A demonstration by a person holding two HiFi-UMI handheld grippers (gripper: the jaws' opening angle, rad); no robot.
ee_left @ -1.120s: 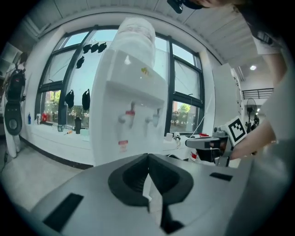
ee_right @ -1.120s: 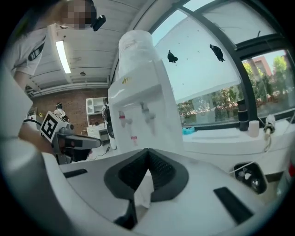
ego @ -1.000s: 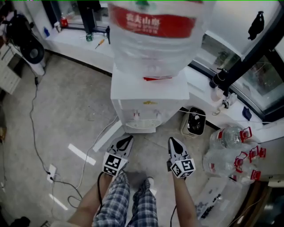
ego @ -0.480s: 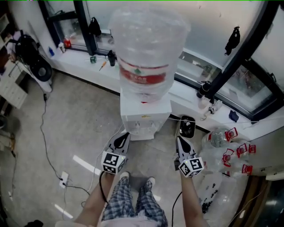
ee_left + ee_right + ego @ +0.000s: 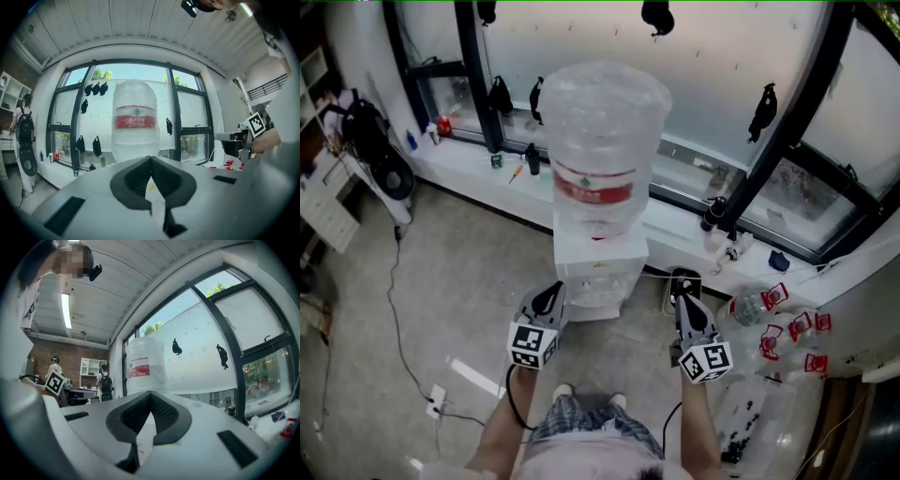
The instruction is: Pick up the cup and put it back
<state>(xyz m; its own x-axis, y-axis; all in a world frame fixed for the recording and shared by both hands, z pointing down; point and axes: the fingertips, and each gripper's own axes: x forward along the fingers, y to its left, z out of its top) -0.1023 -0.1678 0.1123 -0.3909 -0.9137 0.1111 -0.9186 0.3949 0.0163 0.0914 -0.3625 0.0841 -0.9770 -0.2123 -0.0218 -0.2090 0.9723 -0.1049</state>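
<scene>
No cup shows in any view. A white water dispenser (image 5: 598,270) carrying a large clear bottle (image 5: 602,141) with a red label stands by the window. My left gripper (image 5: 550,294) is held low in front of its left side, jaws shut and empty. My right gripper (image 5: 683,302) hangs off its right side, also shut with nothing in it. In the left gripper view the jaws (image 5: 150,160) meet below the bottle (image 5: 135,122). The right gripper view shows its jaws (image 5: 150,395) closed under the bottle (image 5: 143,367).
Several empty water bottles with red handles (image 5: 778,319) lie on the floor at right. A small dark-fronted appliance (image 5: 682,281) sits beside the dispenser. A white windowsill (image 5: 478,173) runs behind. A cable and power strip (image 5: 436,398) lie on the floor at left.
The head view has pulled back and tilted up, so the dispenser looks smaller and farther off. Both grippers stay shut, in the same pose before the person.
</scene>
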